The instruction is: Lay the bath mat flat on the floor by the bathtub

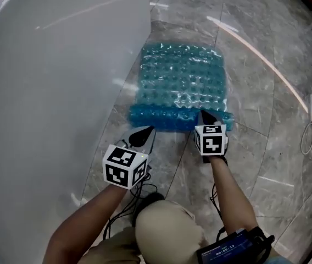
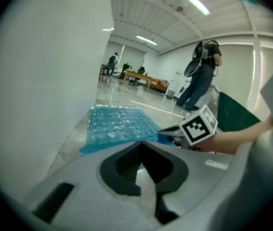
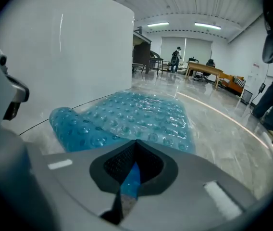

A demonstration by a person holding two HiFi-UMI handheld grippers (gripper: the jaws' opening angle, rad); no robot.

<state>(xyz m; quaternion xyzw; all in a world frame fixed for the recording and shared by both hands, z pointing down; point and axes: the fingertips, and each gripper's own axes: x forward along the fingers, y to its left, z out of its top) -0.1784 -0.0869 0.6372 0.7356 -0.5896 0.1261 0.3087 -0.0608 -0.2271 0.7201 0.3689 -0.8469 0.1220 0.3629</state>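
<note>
Well, on the left rises the tall, glossy white bathtub wall [image 1: 51, 81], smooth and curved. Near its foot hovers the left gripper [image 1: 143, 135], jaws pressed together on nothing, just short of the mat's near left corner. The translucent blue rubbery bath mat [image 1: 180, 76], covered in shiny bubble-like bumps, lies mostly flat on the polished grey marble floor [image 1: 255, 114] beside the tub, but its near edge [image 1: 161, 117] is rolled into a soft tube. The right gripper [image 1: 205, 118] is clamped on that roll towards its right end. To my eye, the roll wants drawing back low and evenly, with the left gripper taking the other corner, so the floppy sheet doesn't skew.
</note>
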